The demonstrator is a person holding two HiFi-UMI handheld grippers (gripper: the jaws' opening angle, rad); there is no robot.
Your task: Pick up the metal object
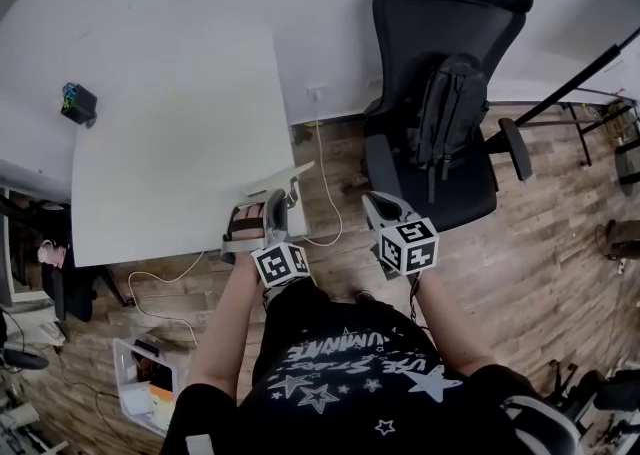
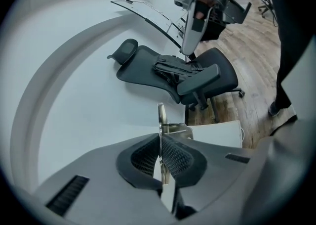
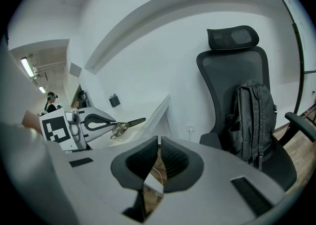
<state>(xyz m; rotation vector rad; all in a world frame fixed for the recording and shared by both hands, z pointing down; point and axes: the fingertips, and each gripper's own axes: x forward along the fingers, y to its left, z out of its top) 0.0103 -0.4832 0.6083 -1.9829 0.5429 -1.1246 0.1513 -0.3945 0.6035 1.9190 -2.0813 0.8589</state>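
The metal object (image 2: 161, 114) is a thin flat piece with a small bracket. It sticks out past the tips of my left gripper (image 2: 160, 142), whose ribbed pads are shut on it. In the head view the left gripper (image 1: 280, 198) is at the near right corner of the white table (image 1: 170, 123), and the metal object (image 1: 298, 178) points away over the corner. The right gripper view shows the metal object (image 3: 129, 122) projecting from the left gripper (image 3: 98, 122). My right gripper (image 1: 377, 203) hovers over the floor to the right, shut and empty, with its jaws (image 3: 159, 145) together.
A black office chair (image 1: 440, 93) with a grey backpack (image 1: 450, 113) on its seat stands just beyond the right gripper. A small black box (image 1: 78, 103) sits at the table's far left. A white cable (image 1: 322, 193) runs over the wooden floor; a white bin (image 1: 140, 388) stands lower left.
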